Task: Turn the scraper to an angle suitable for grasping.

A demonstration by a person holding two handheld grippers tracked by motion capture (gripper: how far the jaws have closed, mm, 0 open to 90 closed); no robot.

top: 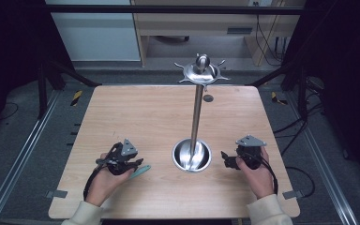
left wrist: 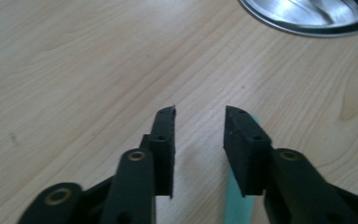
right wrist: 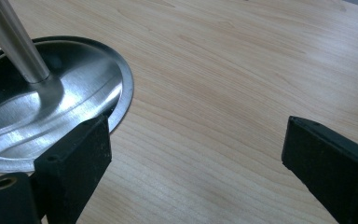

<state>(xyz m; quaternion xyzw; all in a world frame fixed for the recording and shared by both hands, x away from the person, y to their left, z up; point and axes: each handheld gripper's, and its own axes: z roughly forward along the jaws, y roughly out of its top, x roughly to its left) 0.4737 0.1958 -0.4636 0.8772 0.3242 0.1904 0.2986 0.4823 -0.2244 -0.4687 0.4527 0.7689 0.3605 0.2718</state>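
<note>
A flat teal strip (top: 141,170) lies on the wooden table (top: 140,112) by my left gripper (top: 137,164). In the left gripper view the teal strip (left wrist: 240,205) runs under the right-hand jaw of the left gripper (left wrist: 200,112); bare wood shows in the gap between the jaws and the pads do not press on it. A steel stand rises from a round dished base (top: 183,159) up a thin pole (top: 197,112) to a disc with hooks (top: 201,70). My right gripper (top: 225,157) rests just right of the base, its jaws wide apart over bare wood (right wrist: 196,135).
The stand's base (right wrist: 51,112) lies close to the left-hand jaw in the right gripper view, and its rim (left wrist: 307,21) shows far ahead of the left gripper. A small dark disc (top: 208,98) lies near the table's far edge. Black frame bars flank the table.
</note>
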